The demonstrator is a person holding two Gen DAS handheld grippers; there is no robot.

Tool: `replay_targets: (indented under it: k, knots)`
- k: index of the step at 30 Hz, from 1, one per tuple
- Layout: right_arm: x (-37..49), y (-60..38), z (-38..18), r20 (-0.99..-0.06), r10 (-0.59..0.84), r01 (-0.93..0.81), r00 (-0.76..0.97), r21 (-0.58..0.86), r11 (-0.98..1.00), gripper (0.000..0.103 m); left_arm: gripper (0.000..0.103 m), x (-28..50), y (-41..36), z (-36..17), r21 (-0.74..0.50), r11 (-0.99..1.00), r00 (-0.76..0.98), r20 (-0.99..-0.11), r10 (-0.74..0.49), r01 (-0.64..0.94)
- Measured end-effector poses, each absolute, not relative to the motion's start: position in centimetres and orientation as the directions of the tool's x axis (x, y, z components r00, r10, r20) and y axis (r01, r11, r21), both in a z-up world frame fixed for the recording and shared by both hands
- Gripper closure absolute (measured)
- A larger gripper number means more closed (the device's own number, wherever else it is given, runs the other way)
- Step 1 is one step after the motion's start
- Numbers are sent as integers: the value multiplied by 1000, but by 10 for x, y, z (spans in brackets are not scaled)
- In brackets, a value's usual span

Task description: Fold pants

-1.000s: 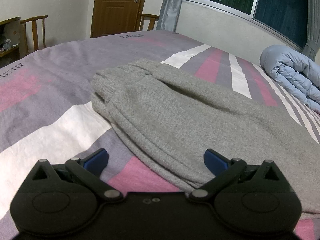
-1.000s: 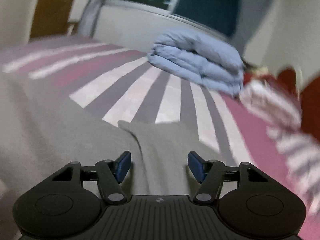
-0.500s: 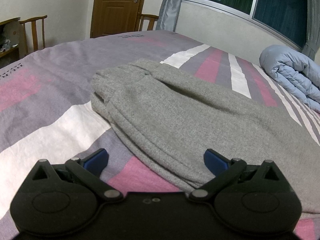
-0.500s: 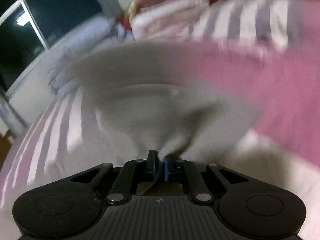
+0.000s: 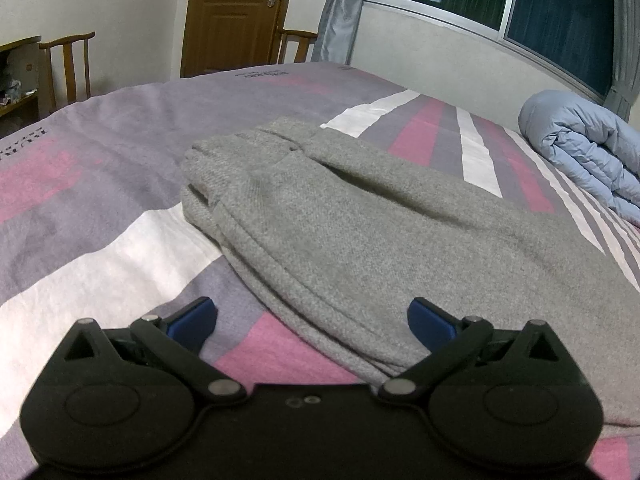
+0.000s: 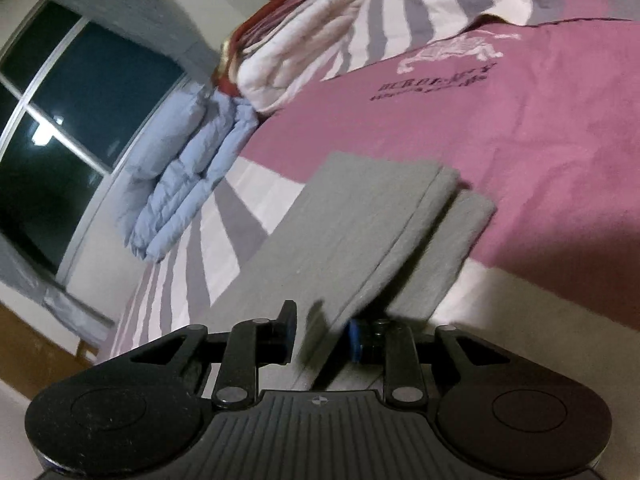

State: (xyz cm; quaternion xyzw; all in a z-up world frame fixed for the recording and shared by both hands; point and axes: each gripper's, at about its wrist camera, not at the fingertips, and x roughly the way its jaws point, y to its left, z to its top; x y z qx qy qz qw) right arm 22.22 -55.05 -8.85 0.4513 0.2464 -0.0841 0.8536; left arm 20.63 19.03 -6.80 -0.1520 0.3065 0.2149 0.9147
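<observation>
Right gripper [image 6: 320, 332]: rolled onto its side, jaws opening, a layered edge of the grey pants [image 6: 360, 232] between the blue pads but apparently no longer pinched. Left gripper [image 5: 312, 322]: spread wide, gripping nothing, hovering just off the near edge of the pants [image 5: 360, 240], which lie doubled lengthwise on the striped bed cover [image 5: 120, 272].

Probably letting go of a leg after laying it over. Best to open fully before drawing back, so no layer drags; then smooth the hems, which sit slightly offset.

Left view only: waistband end, door [image 5: 236, 12], chairs. Right view only: stepped leg ends, stacked bedding [image 6: 304, 40] by the headboard. Both: blue quilt [image 6: 188, 176] under the window.
</observation>
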Motion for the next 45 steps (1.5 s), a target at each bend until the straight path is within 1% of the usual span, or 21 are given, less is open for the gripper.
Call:
replay_targets:
  k: [1, 4, 8, 11, 13, 16, 18, 19, 20, 21, 22, 23, 24, 26, 27, 28, 30, 36, 42, 44, 45]
  knots:
    - [218, -551, -82, -486, 68, 356, 872, 722, 594, 95, 6, 206, 190, -68, -148, 861, 720, -626, 299, -486]
    - [203, -550, -69, -444, 57, 321, 894, 725, 609, 95, 6, 206, 191, -68, -148, 861, 721, -626, 299, -486]
    - [199, -548, -87, -502, 50, 365, 864, 691, 624, 96, 6, 206, 191, -68, -148, 862, 721, -625, 299, -486]
    - [193, -549, -89, -473, 47, 355, 880, 720, 596, 95, 6, 206, 192, -68, -151, 861, 723, -624, 297, -485]
    - [195, -550, -90, -476, 51, 358, 878, 723, 590, 95, 6, 206, 192, -68, -150, 861, 722, -624, 298, -485]
    - [198, -552, -79, -438, 52, 314, 898, 717, 622, 95, 6, 206, 192, -68, -149, 862, 723, -623, 299, -485]
    - [197, -553, -67, -383, 45, 275, 923, 735, 620, 95, 6, 206, 192, -68, -150, 862, 723, -623, 299, -485]
    - [199, -552, -63, -383, 41, 274, 923, 727, 630, 95, 6, 206, 192, -68, -149, 862, 723, -623, 300, -485]
    - [203, -551, -62, -395, 41, 279, 918, 715, 640, 95, 6, 206, 192, -68, -148, 861, 722, -623, 300, -486]
    - [208, -552, -68, -433, 42, 304, 901, 697, 650, 95, 6, 206, 192, -68, -149, 862, 723, -623, 300, -485]
    - [216, -555, -79, -514, 48, 370, 857, 677, 636, 95, 6, 206, 192, -68, -149, 862, 723, -623, 299, -485]
    - [217, -560, -92, -545, 84, 397, 834, 700, 594, 95, 6, 205, 192, -68, -150, 862, 723, -622, 299, -485]
    - [212, -565, -95, -519, 97, 383, 849, 732, 563, 95, 6, 205, 193, -68, -152, 861, 724, -622, 298, -485]
    - [196, -567, -89, -497, 60, 378, 866, 727, 573, 84, 6, 204, 193, -69, -155, 861, 726, -621, 296, -484]
    - [185, -568, -87, -481, 41, 374, 876, 729, 574, 76, 6, 204, 194, -69, -155, 861, 726, -620, 296, -484]
    - [174, -570, -85, -462, 23, 368, 887, 736, 568, 62, 6, 204, 194, -69, -155, 861, 726, -620, 297, -484]
    - [156, -575, -85, -439, -8, 370, 898, 746, 553, 48, 6, 204, 194, -69, -154, 861, 726, -620, 298, -485]
    - [165, -589, -91, -456, 37, 379, 889, 778, 501, 48, 6, 204, 193, -69, -149, 861, 724, -620, 301, -486]
    - [204, -584, -93, -493, 54, 383, 868, 735, 559, 48, 6, 204, 192, -69, -149, 861, 725, -619, 302, -487]
    - [210, -584, -92, -505, 59, 388, 861, 728, 566, 51, 6, 203, 193, -69, -148, 861, 725, -619, 303, -487]
    - [212, -584, -90, -511, 65, 387, 857, 722, 574, 64, 6, 203, 192, -68, -148, 861, 725, -619, 303, -487]
